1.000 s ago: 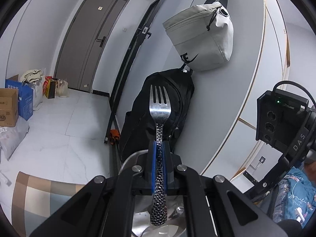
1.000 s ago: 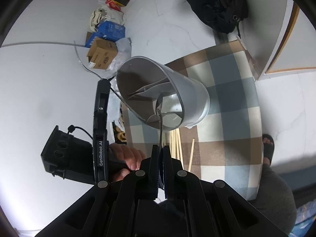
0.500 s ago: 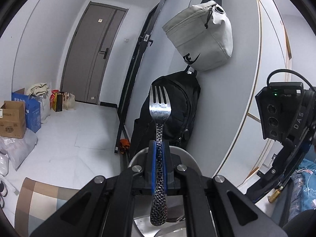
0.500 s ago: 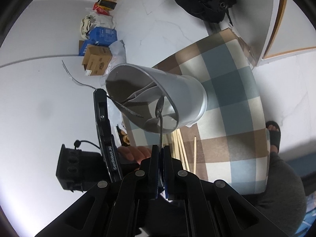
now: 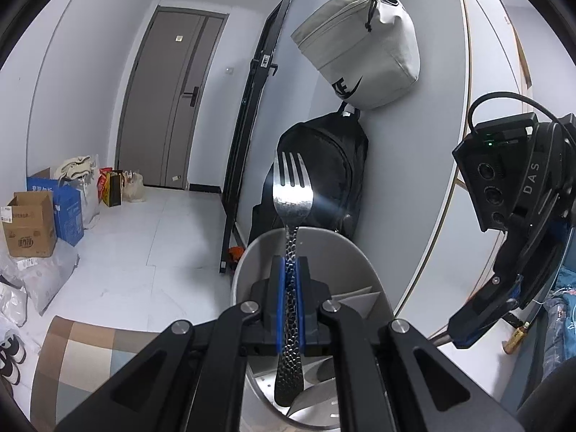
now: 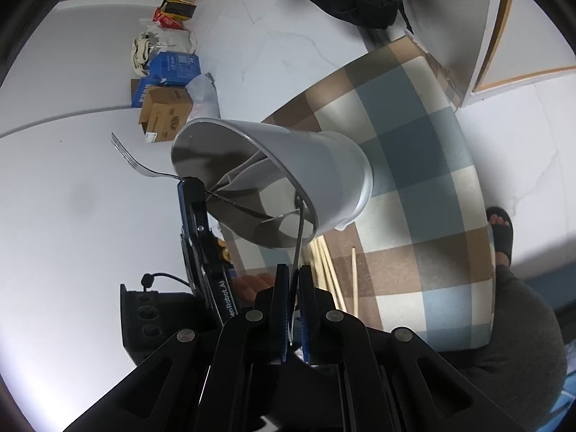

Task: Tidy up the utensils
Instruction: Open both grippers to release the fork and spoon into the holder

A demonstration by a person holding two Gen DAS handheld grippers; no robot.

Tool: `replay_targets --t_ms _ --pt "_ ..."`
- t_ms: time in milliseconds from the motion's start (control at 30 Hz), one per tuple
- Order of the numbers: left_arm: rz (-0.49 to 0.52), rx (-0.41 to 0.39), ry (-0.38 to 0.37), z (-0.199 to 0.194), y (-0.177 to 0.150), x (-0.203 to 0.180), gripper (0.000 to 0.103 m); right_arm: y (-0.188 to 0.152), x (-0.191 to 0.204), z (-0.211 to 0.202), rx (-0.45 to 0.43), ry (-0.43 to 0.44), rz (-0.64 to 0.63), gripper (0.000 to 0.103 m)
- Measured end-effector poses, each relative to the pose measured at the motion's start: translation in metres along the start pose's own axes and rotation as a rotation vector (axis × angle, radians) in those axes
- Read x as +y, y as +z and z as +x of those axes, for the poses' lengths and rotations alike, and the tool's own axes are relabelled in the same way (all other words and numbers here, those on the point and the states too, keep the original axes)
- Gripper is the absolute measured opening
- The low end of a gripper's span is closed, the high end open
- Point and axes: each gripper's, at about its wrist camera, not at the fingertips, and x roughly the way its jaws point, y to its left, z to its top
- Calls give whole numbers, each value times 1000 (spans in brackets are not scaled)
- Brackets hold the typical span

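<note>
A grey divided utensil holder stands on a checked cloth. My left gripper is shut on a hammered metal fork, tines up and handle end down inside the holder. In the right wrist view the same fork sticks out past the holder's left rim, with my left gripper at that rim. My right gripper is shut on a thin metal spoon, seen edge-on, its head over the holder's near rim. From the left wrist view my right gripper hangs at the right.
Loose wooden chopsticks lie on the cloth beside the holder. A black backpack and a pale bag hang on the wall behind. Cardboard boxes sit on the floor. A person's sandalled foot rests right of the cloth.
Both grippers have sunk toward the holder. The fork's handle end now sits deeper inside it, and the spoon's head has come to the near rim. The right view has rolled.
</note>
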Motion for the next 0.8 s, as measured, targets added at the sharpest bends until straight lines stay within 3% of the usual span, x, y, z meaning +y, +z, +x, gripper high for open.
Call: replay_targets --t_ms 167,433,667,767,800 --pt "-2 11 -11 -1 0 -1 2 6 2 3 -19 6 25 7" --pt "0 34 -28 -1 -3 -3 2 14 -1 1 -71 103 92 12" --pt "-28 52 -27 -2 2 0 3 14 4 1 -100 138 83 17" --pt "-31 58 -30 -4 4 0 6 13 6 -5 -120 152 68 29" --pt "-35 63 -37 -5 5 0 12 12 6 -8 -128 155 63 33"
